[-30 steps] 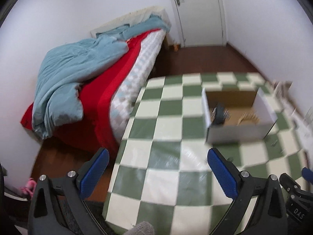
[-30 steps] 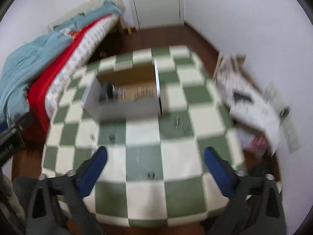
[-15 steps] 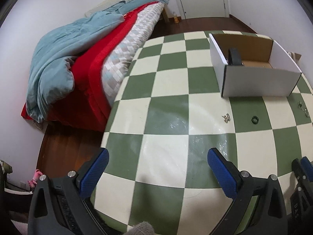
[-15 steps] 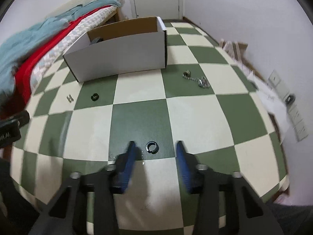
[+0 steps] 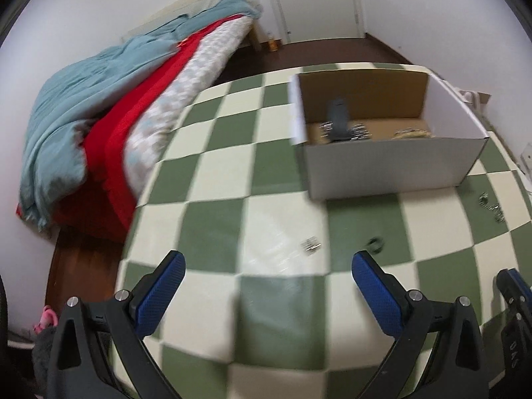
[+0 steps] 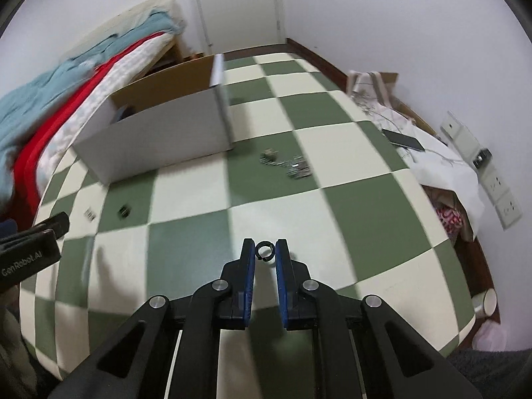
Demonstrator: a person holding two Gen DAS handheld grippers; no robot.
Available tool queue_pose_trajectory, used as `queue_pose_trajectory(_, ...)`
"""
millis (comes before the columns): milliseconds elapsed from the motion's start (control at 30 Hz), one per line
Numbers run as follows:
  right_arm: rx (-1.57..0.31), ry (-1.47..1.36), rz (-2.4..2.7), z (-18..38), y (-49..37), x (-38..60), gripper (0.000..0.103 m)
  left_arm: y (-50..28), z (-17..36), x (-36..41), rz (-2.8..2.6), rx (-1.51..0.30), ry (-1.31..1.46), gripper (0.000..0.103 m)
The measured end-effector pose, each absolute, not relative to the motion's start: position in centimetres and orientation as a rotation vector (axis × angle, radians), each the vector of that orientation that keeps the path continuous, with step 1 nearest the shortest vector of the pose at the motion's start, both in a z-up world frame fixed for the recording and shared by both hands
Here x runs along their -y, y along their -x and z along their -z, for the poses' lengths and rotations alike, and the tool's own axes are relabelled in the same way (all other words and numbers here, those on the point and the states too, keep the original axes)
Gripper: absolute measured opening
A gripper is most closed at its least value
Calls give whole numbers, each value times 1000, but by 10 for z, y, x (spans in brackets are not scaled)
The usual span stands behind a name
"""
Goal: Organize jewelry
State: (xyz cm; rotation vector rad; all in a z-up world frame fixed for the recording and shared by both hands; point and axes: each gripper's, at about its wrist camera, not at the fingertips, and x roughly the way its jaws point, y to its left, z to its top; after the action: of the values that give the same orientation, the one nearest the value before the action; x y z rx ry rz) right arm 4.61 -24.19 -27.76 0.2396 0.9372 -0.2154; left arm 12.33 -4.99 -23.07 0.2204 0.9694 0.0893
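Green and cream checks cover the table [image 6: 349,206] seen from both handheld grippers; the right gripper [image 6: 265,253] has its blue-padded jaws closing on a small dark ring [image 6: 265,252] that sits between the pad tips, the pads appearing to touch its sides; the ring lies low over the near part of the table. A white cardboard box [image 6: 159,143] stands further back, open at the top, with a dark object and pale metal pieces inside in the left view; a tangle of silver chain [image 6: 292,166] lies on the cloth just right of the box; a second dark ring [image 5: 375,243] and a small silver earring [image 5: 311,244] lie in front of it. The left gripper [image 5: 264,266] hangs above the cloth with its jaws wide apart and nothing between them; a bed with a blue quilt [image 5: 86,106] stands beside the table.
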Motion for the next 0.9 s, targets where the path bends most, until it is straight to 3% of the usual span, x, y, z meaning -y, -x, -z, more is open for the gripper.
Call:
queue_pose_trajectory(133, -944, -287, 235, 282, -49, 256, 13, -134, 241, 72, -23, -983, -195, 102)
queue_pose_trajectory(467, -943, -328, 252, 284, -52, 270, 13, -145, 262, 96, 41, -1029, -147, 74)
queue_pose_trajectory(533, -942, -331, 253, 284, -52, 270, 13, -144, 262, 96, 44, -1029, -141, 73)
queue_pose_trajectory(633, -942, -332, 254, 284, -52, 271, 13, -144, 261, 96, 69, -1027, -114, 52)
queue_pose_trajectory(733, -941, -340, 255, 284, -52, 271, 13, -141, 260, 98, 76, -1027, -112, 42)
queue_pose_trajectory(900, -942, -348, 256, 284, -51, 271, 13, -134, 260, 95, 69, -1030, -90, 42)
